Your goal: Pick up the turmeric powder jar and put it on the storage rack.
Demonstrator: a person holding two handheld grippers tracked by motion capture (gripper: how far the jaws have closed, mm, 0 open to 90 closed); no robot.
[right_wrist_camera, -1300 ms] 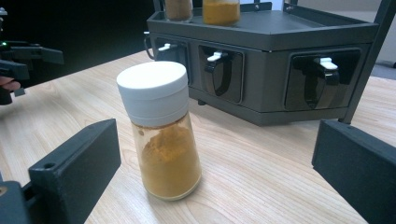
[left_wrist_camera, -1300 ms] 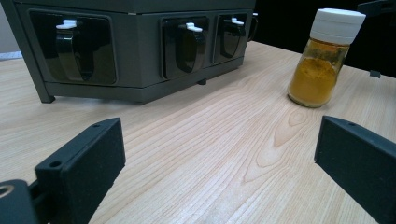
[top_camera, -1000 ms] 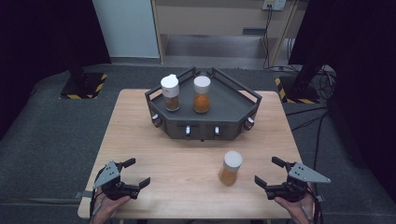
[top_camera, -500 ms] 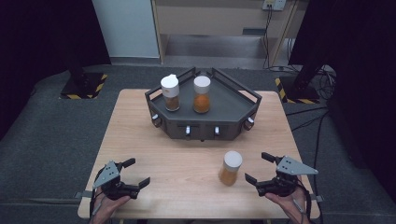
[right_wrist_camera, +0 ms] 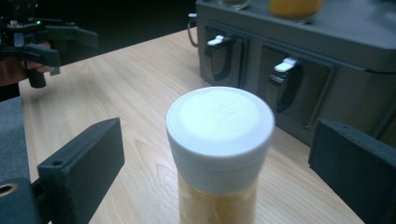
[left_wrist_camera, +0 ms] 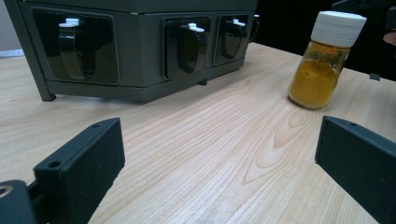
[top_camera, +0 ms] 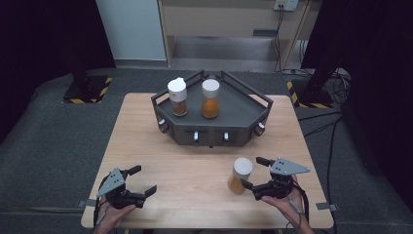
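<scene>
A spice jar (top_camera: 240,174) with a white cap and orange powder stands upright on the wooden table (top_camera: 195,170), right of the middle. My right gripper (top_camera: 251,172) is at its right side. Its jaws have just been closing a little, and the jar (right_wrist_camera: 219,140) stands between them with a gap on each side. My left gripper (top_camera: 146,179) rests open near the front left corner with nothing between its fingers; from there the jar (left_wrist_camera: 322,60) is far off to the right. Two more capped jars (top_camera: 178,96) (top_camera: 210,98) stand on a dark grey rack (top_camera: 234,105).
The rack (left_wrist_camera: 140,46) sits at the table's far middle, with small handles on its front faces. Bare wood lies between the two grippers. The left gripper (right_wrist_camera: 32,42) appears far off in the right gripper view. Dark floor surrounds the table.
My right gripper has moved left across the table to the jar, which now stands between its jaws. The left gripper and the jars have stayed put.
</scene>
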